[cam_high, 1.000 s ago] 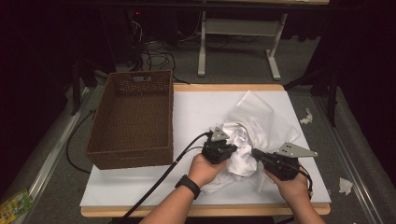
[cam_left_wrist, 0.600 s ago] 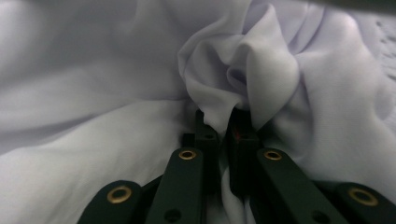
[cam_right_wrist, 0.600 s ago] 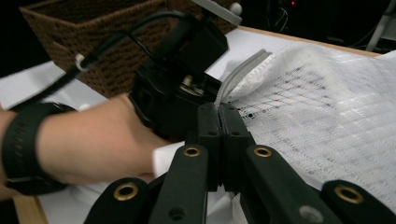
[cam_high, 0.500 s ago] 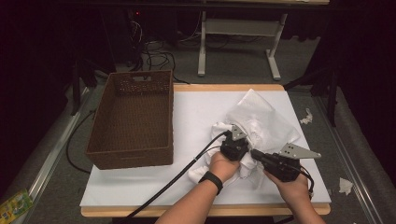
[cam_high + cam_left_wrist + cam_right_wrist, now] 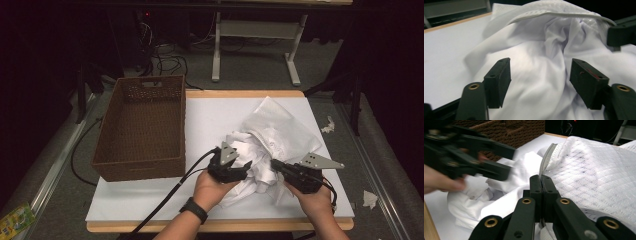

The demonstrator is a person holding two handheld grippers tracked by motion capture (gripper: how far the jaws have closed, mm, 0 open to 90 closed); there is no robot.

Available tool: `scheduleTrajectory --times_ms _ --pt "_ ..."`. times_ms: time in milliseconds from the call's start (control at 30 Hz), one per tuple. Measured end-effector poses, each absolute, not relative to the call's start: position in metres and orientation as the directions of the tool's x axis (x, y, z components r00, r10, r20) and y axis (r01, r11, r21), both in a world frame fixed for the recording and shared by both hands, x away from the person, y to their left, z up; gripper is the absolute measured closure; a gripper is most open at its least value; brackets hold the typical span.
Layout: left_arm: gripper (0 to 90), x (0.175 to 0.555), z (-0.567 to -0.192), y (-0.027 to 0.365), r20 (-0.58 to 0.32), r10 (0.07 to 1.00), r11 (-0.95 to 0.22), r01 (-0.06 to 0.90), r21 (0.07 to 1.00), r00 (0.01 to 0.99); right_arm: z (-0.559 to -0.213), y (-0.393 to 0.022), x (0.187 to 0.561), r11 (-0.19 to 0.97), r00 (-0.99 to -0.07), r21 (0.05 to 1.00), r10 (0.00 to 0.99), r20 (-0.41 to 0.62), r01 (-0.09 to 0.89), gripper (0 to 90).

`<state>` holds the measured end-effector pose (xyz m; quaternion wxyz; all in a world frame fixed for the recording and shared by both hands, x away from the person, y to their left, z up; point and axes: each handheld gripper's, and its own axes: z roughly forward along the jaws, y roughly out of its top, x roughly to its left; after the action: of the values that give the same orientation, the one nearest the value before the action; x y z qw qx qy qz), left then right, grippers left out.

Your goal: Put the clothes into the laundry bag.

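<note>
High view: white cloth (image 5: 252,162) bunched lower centre-right of frame on the white tabletop (image 5: 210,120), half tucked into a white mesh bag (image 5: 280,127) spreading toward upper right. Wicker basket (image 5: 142,127) left of centre, apart from the cloth.

Left gripper (image 5: 239,172) at lower centre, tips against the left flank of the cloth. Jaws just been opening; in left gripper view (image 5: 540,82) both pads stand apart, cloth (image 5: 539,62) bulging in the gap but not pinched. Bag hem (image 5: 554,13) arching across top of that frame.

Right gripper (image 5: 275,165) at lower right, pointing left into the bundle. In right gripper view (image 5: 541,187) jaws pressed together at frame centre, clamped on the grey hem band (image 5: 546,157) of the mesh bag (image 5: 594,170), which rises from between the pads. Cloth (image 5: 506,185) lying left of and beneath the bag mouth. Left gripper (image 5: 506,161) blurred across upper left of that frame, basket (image 5: 514,130) behind it.
</note>
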<state>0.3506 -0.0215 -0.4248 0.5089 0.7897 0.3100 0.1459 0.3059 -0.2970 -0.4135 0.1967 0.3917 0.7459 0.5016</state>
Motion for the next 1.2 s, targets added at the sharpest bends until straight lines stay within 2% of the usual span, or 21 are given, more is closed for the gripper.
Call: scheduleTrajectory --times_ms 100,267,333,433,500,800,1067,1100,1200 --pt "29.3 0.337 -0.426 0.006 -0.104 0.636 -0.273 0.349 0.896 0.765 -0.413 -0.296 0.306 0.189 -0.613 0.902 0.784 0.1 0.389 90.0" --pt "27.3 0.321 -0.443 0.039 -0.036 0.662 -0.321 0.327 0.889 0.748 -0.414 -0.295 0.305 0.196 -0.612 0.902 0.785 0.09 0.384 90.0" --pt "25.6 0.317 -0.453 0.048 -0.08 0.663 -0.283 0.349 0.894 0.745 -0.414 -0.295 0.305 0.199 -0.612 0.901 0.786 0.089 0.386 90.0" --pt "22.1 0.317 -0.466 0.046 -0.061 0.651 -0.337 0.36 0.87 0.756 -0.414 -0.294 0.305 0.193 -0.606 0.899 0.79 0.096 0.394 90.0" --pt "17.6 0.321 -0.468 0.045 -0.128 0.634 -0.324 0.412 0.851 0.762 -0.414 -0.294 0.305 0.194 -0.606 0.898 0.79 0.095 0.394 90.0" --pt "17.2 0.315 -0.477 0.033 -0.12 0.563 -0.446 0.422 0.789 0.818 -0.416 -0.295 0.304 0.195 -0.611 0.895 0.785 0.103 0.401 90.0" --pt "29.1 0.309 -0.481 0.023 -0.005 0.552 -0.548 0.367 0.752 0.834 -0.417 -0.295 0.305 0.2 -0.614 0.896 0.783 0.097 0.396 90.0" --pt "32.3 0.308 -0.481 0.024 -0.003 0.549 -0.546 0.361 0.756 0.836 -0.417 -0.295 0.305 0.202 -0.615 0.896 0.783 0.094 0.395 90.0" --pt "52.5 0.307 -0.479 0.025 0.012 0.547 -0.546 0.346 0.763 0.837 -0.417 -0.294 0.306 0.206 -0.615 0.896 0.784 0.09 0.394 90.0"
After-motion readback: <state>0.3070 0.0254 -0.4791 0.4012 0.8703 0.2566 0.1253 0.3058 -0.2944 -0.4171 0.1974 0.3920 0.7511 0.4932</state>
